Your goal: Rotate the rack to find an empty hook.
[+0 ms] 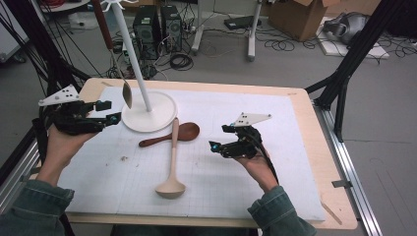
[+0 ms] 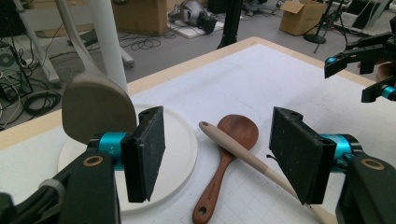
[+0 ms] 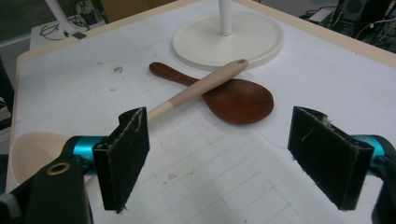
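High view: both grippers spread, empty.
Left gripper (image 1: 112,112) beside hung grey metal spoon (image 1: 127,93); right gripper (image 1: 220,137) near crossed pale wooden ladle (image 1: 172,162) and dark wooden spoon (image 1: 173,134), seemingly next for hanging.

Dark reddish-brown wood is noted on the brown spoon (image 1: 183,132). The ladle (image 1: 172,162) is seen in pale cream, its handle a shade more tan. The stand (image 1: 149,112) is recorded as white. A white mat (image 1: 206,172) ruled with a faint grey grid is laid on the light-wood tabletop (image 1: 314,142). Both the left gripper (image 1: 109,112) and right gripper (image 1: 220,137) are marked black with teal accents.
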`<action>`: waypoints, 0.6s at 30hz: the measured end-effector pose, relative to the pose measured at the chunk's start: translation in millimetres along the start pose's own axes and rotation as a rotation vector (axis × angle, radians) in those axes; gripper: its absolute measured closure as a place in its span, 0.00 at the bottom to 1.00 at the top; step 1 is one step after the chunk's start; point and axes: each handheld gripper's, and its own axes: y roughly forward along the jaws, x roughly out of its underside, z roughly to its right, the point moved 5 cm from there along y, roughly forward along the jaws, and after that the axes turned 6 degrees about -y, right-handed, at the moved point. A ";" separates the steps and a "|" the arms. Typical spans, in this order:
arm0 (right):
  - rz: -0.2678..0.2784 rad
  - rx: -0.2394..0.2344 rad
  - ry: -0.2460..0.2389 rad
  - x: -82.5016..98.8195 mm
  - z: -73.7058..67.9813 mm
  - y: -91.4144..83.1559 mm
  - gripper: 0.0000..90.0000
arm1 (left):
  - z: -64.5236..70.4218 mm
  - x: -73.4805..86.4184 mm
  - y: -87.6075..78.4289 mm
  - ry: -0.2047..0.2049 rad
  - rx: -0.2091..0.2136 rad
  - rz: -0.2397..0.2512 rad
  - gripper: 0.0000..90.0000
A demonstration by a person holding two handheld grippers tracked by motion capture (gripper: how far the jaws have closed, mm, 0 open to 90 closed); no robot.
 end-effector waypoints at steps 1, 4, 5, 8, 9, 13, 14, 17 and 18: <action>-0.001 -0.003 0.001 0.2 -0.8 1.3 0.22 | 0.3 1.7 0.2 0.001 0.000 -0.001 0.40; -0.010 -0.007 -0.001 1.3 -2.4 6.0 0.22 | 1.6 7.5 1.9 -0.002 0.004 -0.007 0.40; -0.012 -0.011 0.001 1.6 -2.9 6.9 0.23 | 1.9 10.0 2.6 -0.002 0.002 -0.010 0.40; -0.019 -0.011 0.005 2.9 -3.9 10.7 0.23 | 2.8 15.3 4.1 -0.004 0.006 -0.015 0.40; -0.021 -0.014 0.004 3.1 -4.3 12.2 0.23 | 3.4 17.1 4.9 -0.005 0.006 -0.014 0.40; -0.032 -0.015 -0.005 3.7 -6.3 17.4 0.23 | 6.4 24.0 7.7 -0.002 0.010 -0.018 0.40; -0.035 -0.015 -0.006 3.9 -7.0 19.0 0.23 | 7.4 25.6 8.2 -0.001 0.012 -0.019 0.40; -0.046 -0.018 -0.005 4.4 -9.2 23.9 0.23 | 11.2 30.5 9.9 -0.001 0.017 -0.016 0.40; -0.049 -0.022 -0.011 4.4 -9.9 25.6 0.27 | 12.1 32.5 10.5 0.003 0.017 -0.016 0.39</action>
